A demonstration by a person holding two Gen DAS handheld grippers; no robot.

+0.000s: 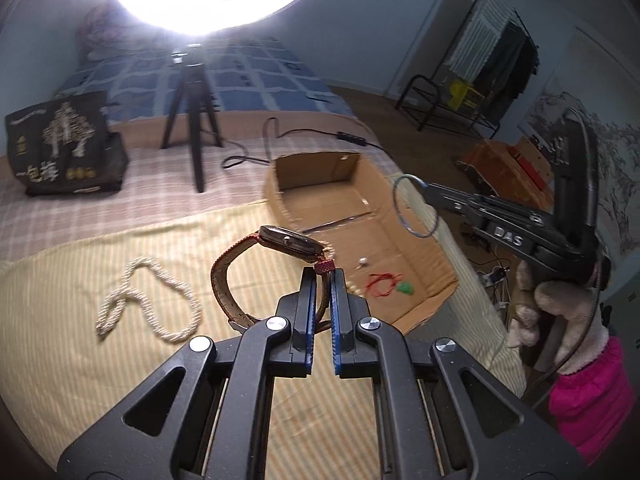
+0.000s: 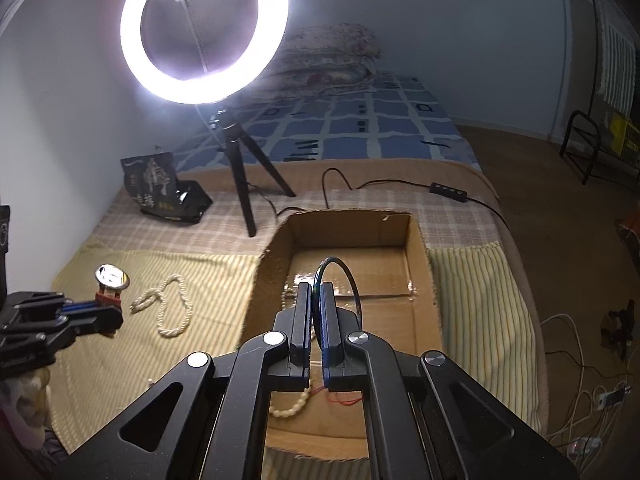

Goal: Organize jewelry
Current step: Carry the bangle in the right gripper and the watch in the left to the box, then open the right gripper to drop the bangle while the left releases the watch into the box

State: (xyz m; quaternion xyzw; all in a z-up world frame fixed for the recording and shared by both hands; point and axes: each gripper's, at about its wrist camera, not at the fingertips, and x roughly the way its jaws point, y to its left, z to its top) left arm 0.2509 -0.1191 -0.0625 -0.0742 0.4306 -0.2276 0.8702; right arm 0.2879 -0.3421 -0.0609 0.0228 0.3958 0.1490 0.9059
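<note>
The left gripper pinches the brown strap of a wristwatch above the striped yellow cloth. The right gripper clamps a thin bangle over the open cardboard box. A pearl necklace lies on the cloth; beyond stands a glowing ring light.

right claw clamping bangle, perhaps above cardboard box

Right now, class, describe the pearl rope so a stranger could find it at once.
Start at the cardboard box on the bed. To its left, on the yellow striped cloth, lies the pearl rope, looped and twisted, cream, the only jewelry lying there.
</note>
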